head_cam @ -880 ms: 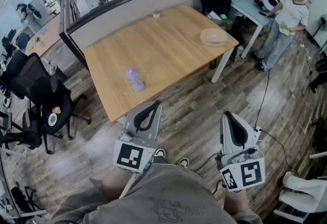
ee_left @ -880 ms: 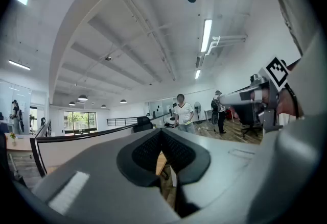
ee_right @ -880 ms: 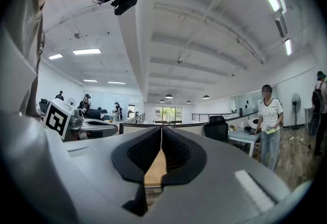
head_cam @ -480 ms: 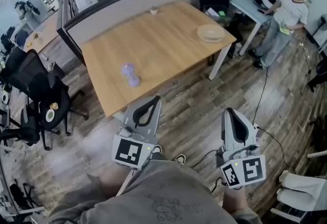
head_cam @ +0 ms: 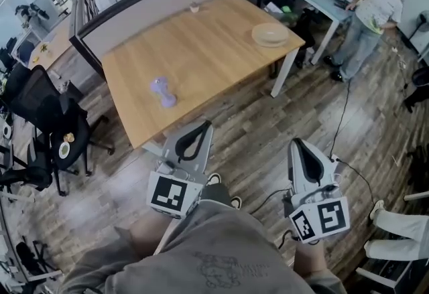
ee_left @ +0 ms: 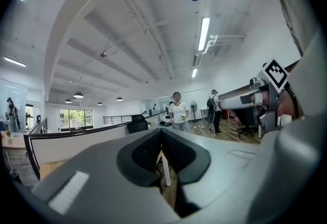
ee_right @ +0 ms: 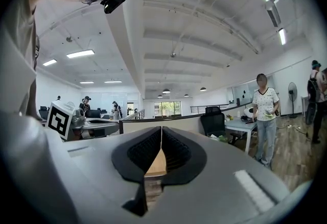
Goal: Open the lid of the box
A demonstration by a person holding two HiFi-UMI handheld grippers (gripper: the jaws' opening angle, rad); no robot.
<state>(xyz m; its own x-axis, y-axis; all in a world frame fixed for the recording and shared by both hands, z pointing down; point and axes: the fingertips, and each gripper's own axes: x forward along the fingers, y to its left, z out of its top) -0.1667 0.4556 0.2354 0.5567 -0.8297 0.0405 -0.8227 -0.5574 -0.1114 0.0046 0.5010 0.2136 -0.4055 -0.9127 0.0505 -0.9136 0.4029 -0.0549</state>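
A round, flat, pale box (head_cam: 270, 34) with its lid on lies near the far right corner of the wooden table (head_cam: 208, 58). My left gripper (head_cam: 201, 126) is held low in front of my body, over the floor just short of the table's near edge, with its jaws shut and empty. My right gripper (head_cam: 295, 144) hangs over the floor to the right of the table, also shut on nothing. The left gripper view shows the left gripper (ee_left: 161, 131) with pads together, pointing level across the office. In the right gripper view, the right gripper (ee_right: 161, 128) is closed too, the tabletop beyond.
A purple dumbbell-shaped thing (head_cam: 161, 92) lies on the table's near left part, and a small cup-like thing (head_cam: 194, 8) stands at its far edge. Black office chairs (head_cam: 47, 122) stand to the left. A person (head_cam: 365, 18) stands at the right by another desk. A cable (head_cam: 342, 132) runs over the floor.
The table and everything on it have slid a little up and left in the head view. Both grippers stay shut in about the same place before my body.
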